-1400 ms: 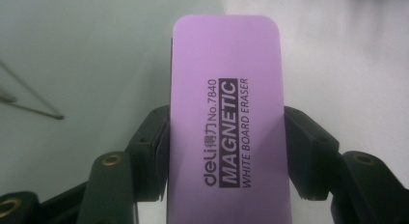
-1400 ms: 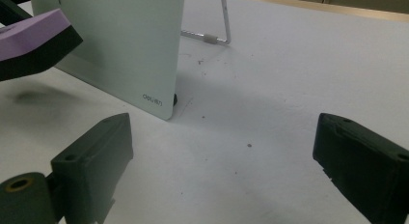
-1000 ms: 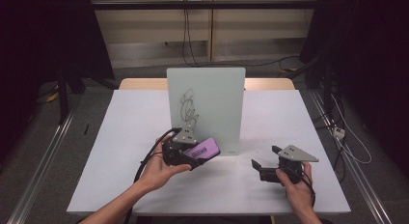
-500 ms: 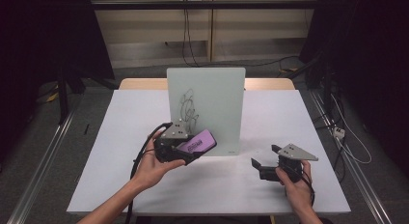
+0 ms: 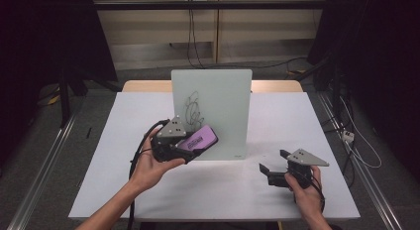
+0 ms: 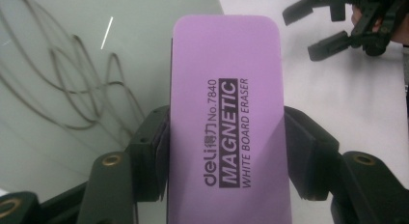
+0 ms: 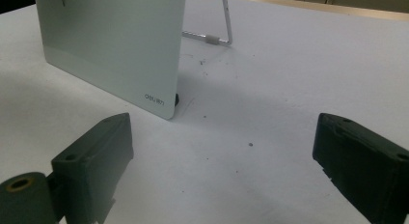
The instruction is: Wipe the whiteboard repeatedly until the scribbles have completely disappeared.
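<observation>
While both grippers sit over the table, entries run largest to smallest.

Table: white top, wooden edge at the far side; dark floor, rails and cables around it.

Board: pale glass whiteboard, upright near the table's centre on a wire stand that props it from behind. Grey scribbles on its left half. Small "deli" mark at the lower corner. It stands between the left gripper and the far side of the table.

Left gripper: held by the left hand, raised off the table, just in front of the board's lower left part. Jaws clamped on the eraser's two long sides, pads pressed against it. Black cable loops from it toward the table's near edge.

Eraser: purple, printed "MAGNETIC WHITE BOARD ERASER". Gripped in the left jaws, off the table, its far end sticking out past them, close to the board below the scribbles. Whether it touches the glass, cannot tell. In the high view it lies tilted, overlapping the board's lower left.

Right gripper: in the right hand, low at the table's near right, well apart from the left gripper. Jaws spread wide, nothing between them; bare table ahead, with the board's lower corner just left of its line of sight.

Specks: a few dark bits on the table in front of the right jaws.
</observation>
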